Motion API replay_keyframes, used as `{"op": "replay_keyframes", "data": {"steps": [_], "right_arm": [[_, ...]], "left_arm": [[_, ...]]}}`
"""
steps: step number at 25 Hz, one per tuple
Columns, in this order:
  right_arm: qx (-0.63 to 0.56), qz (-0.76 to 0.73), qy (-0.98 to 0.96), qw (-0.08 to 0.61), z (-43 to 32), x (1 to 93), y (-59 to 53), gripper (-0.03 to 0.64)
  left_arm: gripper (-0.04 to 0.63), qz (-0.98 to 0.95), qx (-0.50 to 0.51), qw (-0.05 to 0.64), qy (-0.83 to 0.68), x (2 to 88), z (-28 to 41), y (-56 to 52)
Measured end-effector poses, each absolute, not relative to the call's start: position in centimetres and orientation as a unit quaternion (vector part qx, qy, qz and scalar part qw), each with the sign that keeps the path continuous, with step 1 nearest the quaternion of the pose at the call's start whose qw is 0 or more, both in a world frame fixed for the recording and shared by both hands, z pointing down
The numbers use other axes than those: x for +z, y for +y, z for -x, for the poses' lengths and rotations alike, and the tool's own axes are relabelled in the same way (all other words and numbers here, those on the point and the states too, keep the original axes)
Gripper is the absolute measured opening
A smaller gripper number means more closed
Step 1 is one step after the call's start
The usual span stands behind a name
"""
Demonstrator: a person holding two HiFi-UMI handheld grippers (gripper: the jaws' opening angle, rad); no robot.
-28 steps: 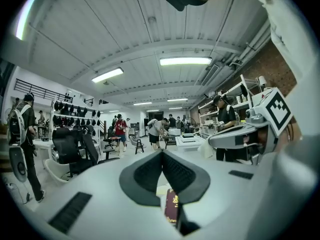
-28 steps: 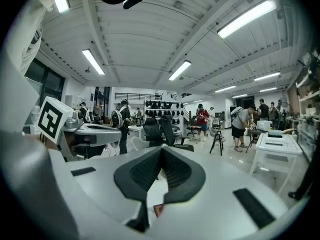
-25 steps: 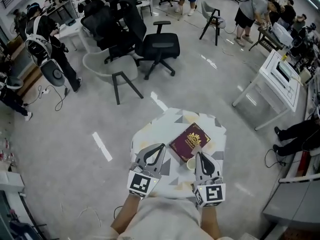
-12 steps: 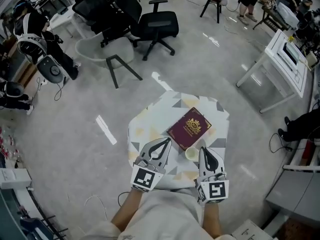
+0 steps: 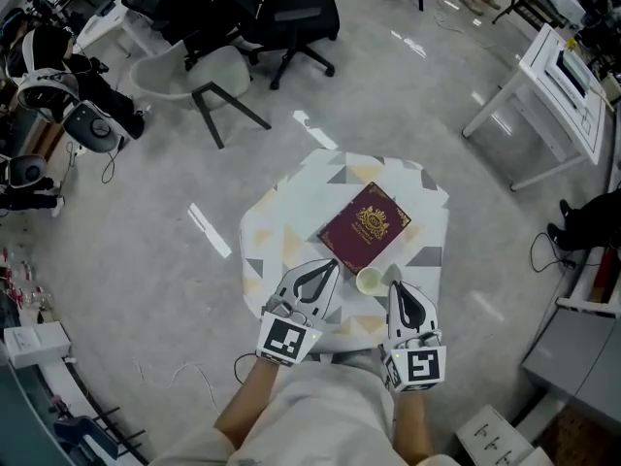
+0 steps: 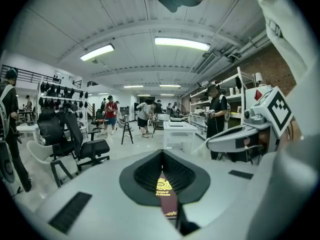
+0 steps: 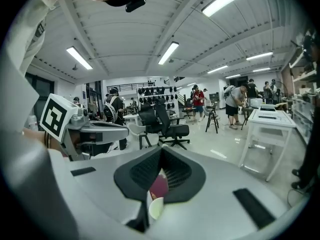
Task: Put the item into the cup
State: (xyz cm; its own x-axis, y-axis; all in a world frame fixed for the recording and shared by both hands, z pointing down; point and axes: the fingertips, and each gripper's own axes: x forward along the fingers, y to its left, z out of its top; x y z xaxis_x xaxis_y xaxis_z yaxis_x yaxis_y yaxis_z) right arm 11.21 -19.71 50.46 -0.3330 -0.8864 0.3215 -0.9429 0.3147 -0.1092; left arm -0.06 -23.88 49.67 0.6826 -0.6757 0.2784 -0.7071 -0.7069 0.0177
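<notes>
A maroon book with a gold crest (image 5: 365, 226) lies at an angle on the small patterned table (image 5: 291, 212). A small white cup (image 5: 369, 281) stands upright just off the book's near corner. My left gripper (image 5: 328, 266) is shut and empty at the near edge, its tip close to the book's near-left side. My right gripper (image 5: 392, 285) is shut and empty too, its tip just right of the cup. In the left gripper view the book (image 6: 167, 196) shows below the left gripper (image 6: 162, 154). In the right gripper view the cup (image 7: 156, 208) and book (image 7: 159, 186) show below the right gripper (image 7: 162, 150).
A black office chair (image 5: 291, 13) and a grey chair (image 5: 199, 81) stand on the floor beyond the table. A white desk (image 5: 543, 85) is at the far right, and white boxes (image 5: 495, 440) sit at the bottom right. People stand further back in the room.
The head view has tilted further down, so the table sits higher in the picture. Both grippers stay shut at the table's near edge, beside the book and cup.
</notes>
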Motion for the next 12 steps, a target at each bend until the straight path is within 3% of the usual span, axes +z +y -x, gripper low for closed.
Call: {"op": "replay_keyframes", "data": {"steps": [12], "right_arm": [[0.188, -0.567, -0.794, 0.109, -12.1, 54.8, -17.6, 0.005]], "left_arm": [[0.012, -0.92, 0.15, 0.086, -0.352, 53.4, -1.6, -22.2]]}}
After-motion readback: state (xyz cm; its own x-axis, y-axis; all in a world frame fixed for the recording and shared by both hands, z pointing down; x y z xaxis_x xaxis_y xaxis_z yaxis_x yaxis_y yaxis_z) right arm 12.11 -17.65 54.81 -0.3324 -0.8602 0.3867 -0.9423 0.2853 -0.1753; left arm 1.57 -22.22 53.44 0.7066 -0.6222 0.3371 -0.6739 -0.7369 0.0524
